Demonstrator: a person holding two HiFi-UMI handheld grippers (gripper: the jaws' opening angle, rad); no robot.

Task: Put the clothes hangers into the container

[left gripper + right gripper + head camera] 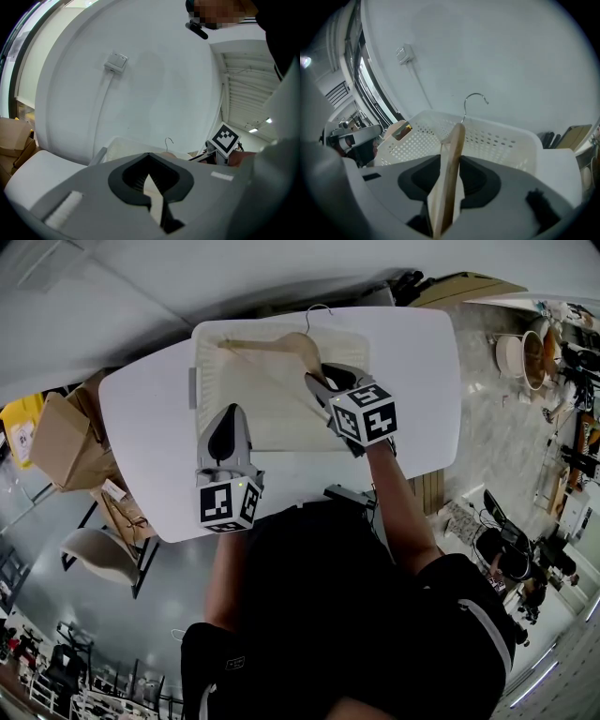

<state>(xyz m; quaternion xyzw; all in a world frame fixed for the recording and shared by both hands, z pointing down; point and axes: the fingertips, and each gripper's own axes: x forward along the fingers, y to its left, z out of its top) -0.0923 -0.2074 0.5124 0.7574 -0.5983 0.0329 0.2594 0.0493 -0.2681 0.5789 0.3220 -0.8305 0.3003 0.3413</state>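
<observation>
The right gripper (317,381) is spread, with a hanger (281,345) between its jaws, in the basket (201,352) at 12 o'clock. The left gripper (230,411) is pressed together.

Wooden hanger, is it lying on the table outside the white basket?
No, the wooden hanger is inside the walls of the white basket in the head view.

— What fills the foreground?
— The grey left gripper (149,158), jaws closed together at the tips, nothing held.
— And beyond it?
— A white basket (123,144) rim, a wire hanger hook (168,141) rising above it, a black-and-white marker cube (226,138) at right, and a white wall (164,84) bearing a switch box (116,61).
</observation>
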